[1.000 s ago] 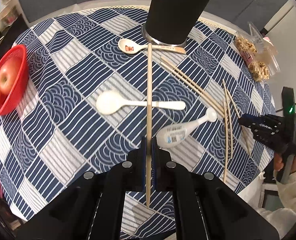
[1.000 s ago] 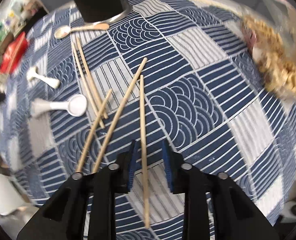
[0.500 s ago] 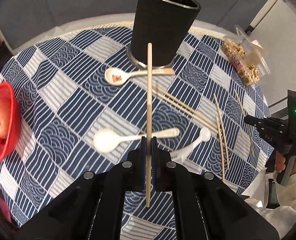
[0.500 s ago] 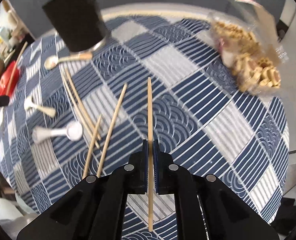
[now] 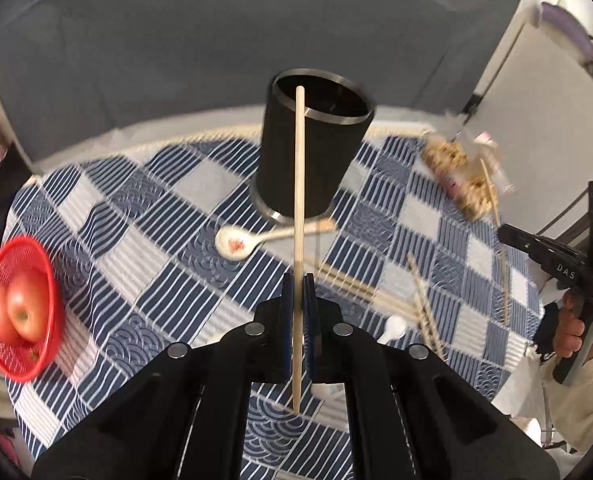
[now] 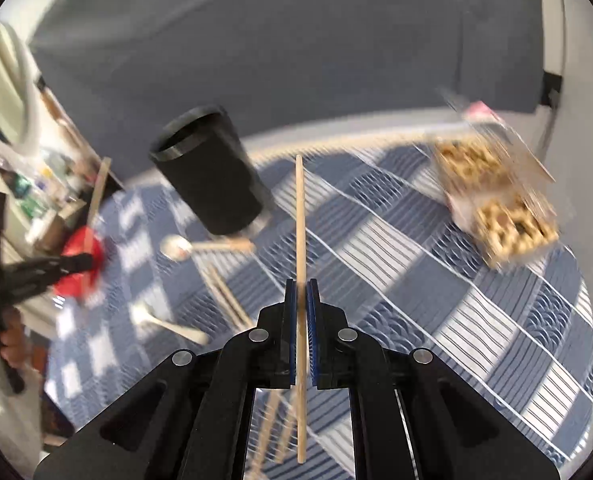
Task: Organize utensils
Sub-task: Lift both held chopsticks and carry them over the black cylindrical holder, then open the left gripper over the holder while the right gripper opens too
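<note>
Our left gripper (image 5: 297, 280) is clamped on a pale chopstick (image 5: 299, 184) before the black cup (image 5: 308, 160); only this view shows apples (image 5: 18, 312). Our right gripper (image 6: 301, 286) pinches another chopstick (image 6: 300, 220) above the bench (image 6: 476, 320).

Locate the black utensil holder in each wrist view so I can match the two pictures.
Left wrist view: the black utensil holder stands upper centre, behind the chopstick clamped in the left gripper.
Right wrist view: it sits upper left, looking tilted, left of the right gripper's chopstick.
Shared landmark: the decorated spoon lying at the holder's base.
</note>
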The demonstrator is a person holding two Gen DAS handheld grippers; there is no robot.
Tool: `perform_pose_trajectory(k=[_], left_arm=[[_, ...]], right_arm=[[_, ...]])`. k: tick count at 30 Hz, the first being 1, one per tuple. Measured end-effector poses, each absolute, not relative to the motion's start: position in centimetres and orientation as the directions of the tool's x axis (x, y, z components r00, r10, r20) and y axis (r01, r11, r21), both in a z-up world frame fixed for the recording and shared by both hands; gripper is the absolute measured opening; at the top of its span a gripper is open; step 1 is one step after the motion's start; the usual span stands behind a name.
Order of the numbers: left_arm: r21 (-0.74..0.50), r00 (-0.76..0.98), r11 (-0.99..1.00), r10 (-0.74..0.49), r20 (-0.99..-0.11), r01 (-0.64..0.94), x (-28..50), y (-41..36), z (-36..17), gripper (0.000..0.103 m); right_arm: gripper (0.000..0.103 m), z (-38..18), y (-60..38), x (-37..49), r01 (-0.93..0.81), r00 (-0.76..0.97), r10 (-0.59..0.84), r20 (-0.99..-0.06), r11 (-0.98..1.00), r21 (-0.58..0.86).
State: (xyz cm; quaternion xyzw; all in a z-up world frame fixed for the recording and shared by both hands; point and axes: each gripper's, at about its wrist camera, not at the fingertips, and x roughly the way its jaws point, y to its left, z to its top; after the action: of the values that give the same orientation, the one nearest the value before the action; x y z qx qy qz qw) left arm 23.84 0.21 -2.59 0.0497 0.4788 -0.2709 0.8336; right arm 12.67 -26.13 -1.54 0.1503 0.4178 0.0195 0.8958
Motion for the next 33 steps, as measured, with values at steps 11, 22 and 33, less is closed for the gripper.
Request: perform_pose_trajectory(k=[11, 22, 33], left_arm=[[-0.262, 0.452, 0.832, -0.498, -0.74, 0.488, 27.7, -1.8, 2.5, 0.005], [-0.329, 0.548, 0.825, -0.555, -0.626, 0.46, 33.6, -4.1, 5.8, 0.005], [-0.336, 0.598, 0.84, -0.541, -0.592, 0.427, 38.0, -5.7, 4.7, 0.005]], right_arm=[[0.005, 4.6, -25.9, 18.7, -0.053, 0.748, 0.277, -0.603, 0.931, 0.361], [0.005, 7.5, -25.1, 26.6, -0.203, 0.794, 0.388, -0.468, 0.895, 0.398], [0.005, 7.1, -23.9, 33.0, -0.284, 0.786, 0.468, -0.403, 0.853, 0.437]])
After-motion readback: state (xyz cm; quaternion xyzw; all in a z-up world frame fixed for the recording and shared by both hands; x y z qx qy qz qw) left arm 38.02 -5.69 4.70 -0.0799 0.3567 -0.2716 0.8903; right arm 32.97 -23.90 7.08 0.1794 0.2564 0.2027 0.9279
